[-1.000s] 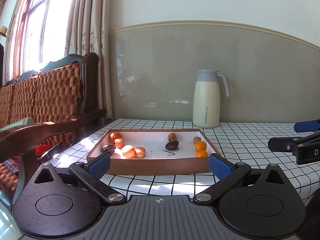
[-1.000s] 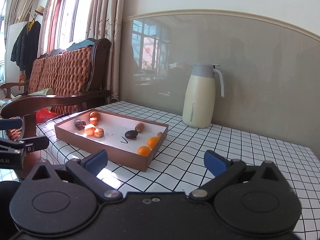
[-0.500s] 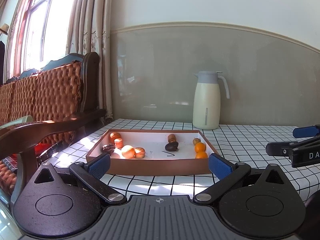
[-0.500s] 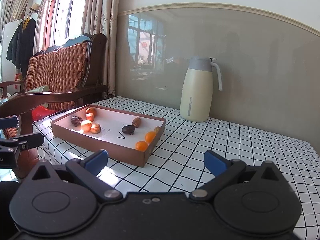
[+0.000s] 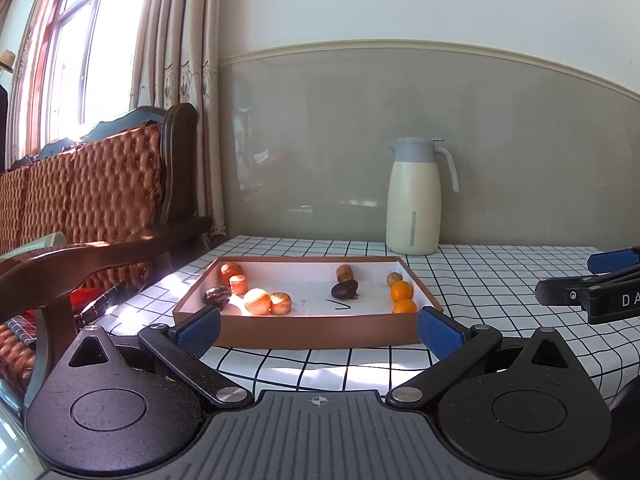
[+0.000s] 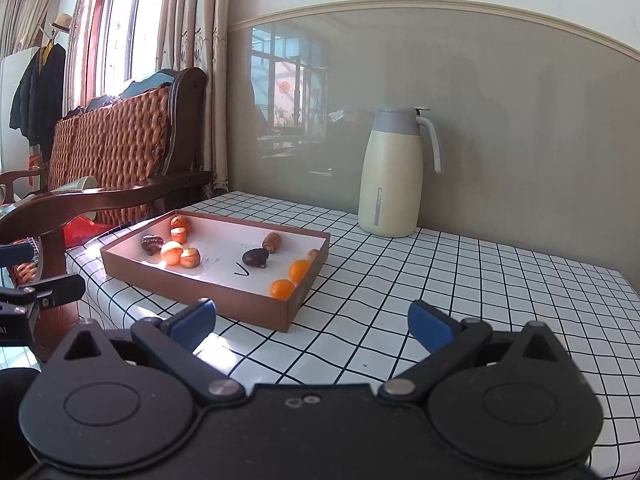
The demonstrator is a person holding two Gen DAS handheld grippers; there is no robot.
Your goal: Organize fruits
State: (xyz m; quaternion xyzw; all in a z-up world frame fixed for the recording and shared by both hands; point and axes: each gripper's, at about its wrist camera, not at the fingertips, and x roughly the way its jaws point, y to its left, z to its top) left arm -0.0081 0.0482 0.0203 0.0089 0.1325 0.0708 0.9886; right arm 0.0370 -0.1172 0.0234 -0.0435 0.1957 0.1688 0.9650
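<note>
Shallow brown tray (image 5: 316, 336) with white floor sits on the black-and-white checked tablecloth (image 6: 460, 280), near the table's left edge.

Tray contents, left wrist view:
- Cluster toward 9 o'clock: dark wrinkled fruit (image 5: 217, 295), large orange fruit (image 5: 257, 301) touching a smaller tan-orange one (image 5: 281, 303). Behind them, at about 10 o'clock, a cut reddish piece (image 5: 239, 284) and a round orange fruit (image 5: 231, 270).
- Centre: dark brown fruit (image 5: 345, 290), with a small brown fruit (image 5: 344, 272) just behind it. Black tick mark on the floor in front.
- Against the wall at 3 o'clock: two bright oranges (image 5: 401, 291), a small yellowish fruit (image 5: 394, 279) behind them.

Cream thermos jug (image 6: 392, 176) with grey lid stands upright outside the tray, at 1 o'clock, near the wall.

Left gripper (image 5: 318, 330): jaws spread wide, empty, short of the tray's near wall. Right gripper (image 6: 312, 322): spread wide, empty, over tablecloth off the tray's near right corner.
</note>
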